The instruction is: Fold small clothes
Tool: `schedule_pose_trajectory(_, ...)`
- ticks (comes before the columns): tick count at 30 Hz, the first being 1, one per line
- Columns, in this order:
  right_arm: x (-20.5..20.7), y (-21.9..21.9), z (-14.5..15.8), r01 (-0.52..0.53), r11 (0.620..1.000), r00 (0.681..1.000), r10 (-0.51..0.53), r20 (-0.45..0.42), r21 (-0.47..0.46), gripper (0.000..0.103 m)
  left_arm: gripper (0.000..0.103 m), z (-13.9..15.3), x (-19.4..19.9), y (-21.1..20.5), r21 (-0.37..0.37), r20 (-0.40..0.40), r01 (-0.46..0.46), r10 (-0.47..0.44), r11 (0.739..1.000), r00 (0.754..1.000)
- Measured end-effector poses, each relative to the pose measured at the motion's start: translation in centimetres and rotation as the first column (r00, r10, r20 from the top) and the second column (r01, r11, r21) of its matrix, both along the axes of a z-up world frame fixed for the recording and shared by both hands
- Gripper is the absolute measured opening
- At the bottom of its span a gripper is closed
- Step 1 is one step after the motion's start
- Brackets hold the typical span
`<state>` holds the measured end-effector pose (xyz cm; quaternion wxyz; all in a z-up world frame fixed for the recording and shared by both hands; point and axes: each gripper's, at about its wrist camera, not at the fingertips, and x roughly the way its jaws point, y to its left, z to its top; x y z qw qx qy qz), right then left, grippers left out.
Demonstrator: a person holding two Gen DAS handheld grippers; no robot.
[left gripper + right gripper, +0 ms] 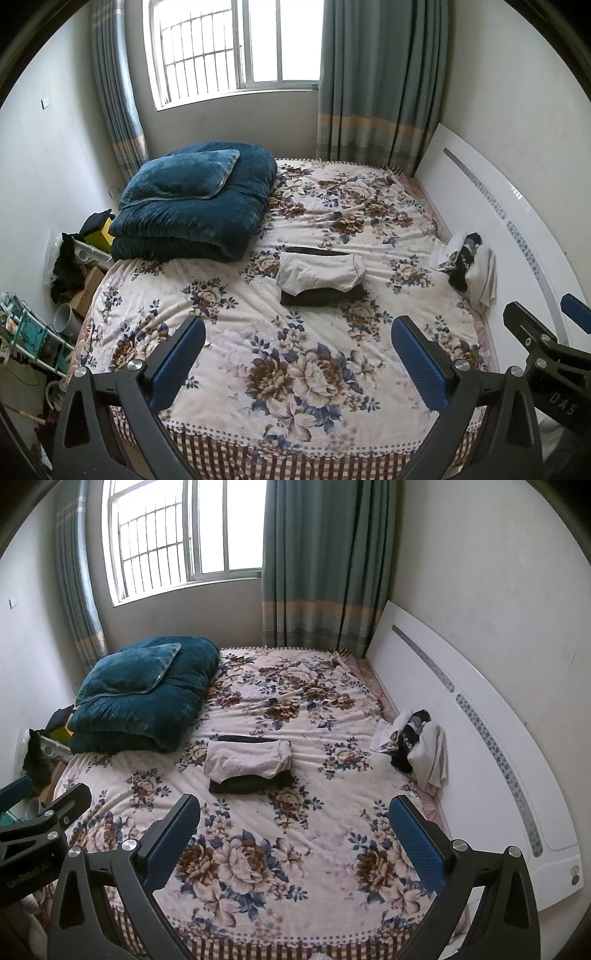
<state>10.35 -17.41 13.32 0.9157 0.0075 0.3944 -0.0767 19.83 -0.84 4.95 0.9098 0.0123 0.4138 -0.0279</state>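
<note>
While both claws gape, folded clothes (320,275) lie well ahead.

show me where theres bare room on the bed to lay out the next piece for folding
The widest free patch is the near half of the floral bedspread, between the open jaws and the folded stack. Another lies beyond the stack toward the curtain. It is crowded at the far left by the teal quilt and at the right by the unfolded clothes pile against the headboard.

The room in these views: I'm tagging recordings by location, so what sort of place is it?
Most likely a home bedroom: a bed under a floral cover, a folded teal quilt on it, and a curtained window behind.
</note>
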Motion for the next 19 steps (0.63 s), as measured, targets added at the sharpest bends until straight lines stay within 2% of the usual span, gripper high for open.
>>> schedule_pose_trajectory(19, -0.36, 0.32, 0.21, 0.010, 1.000, 1.000, -0.010, 0.007, 0.000, 0.103, 0.103, 0.85, 0.65, -0.31, 0.001, 0.007, -0.002, 0.002, 1.000, 1.000)
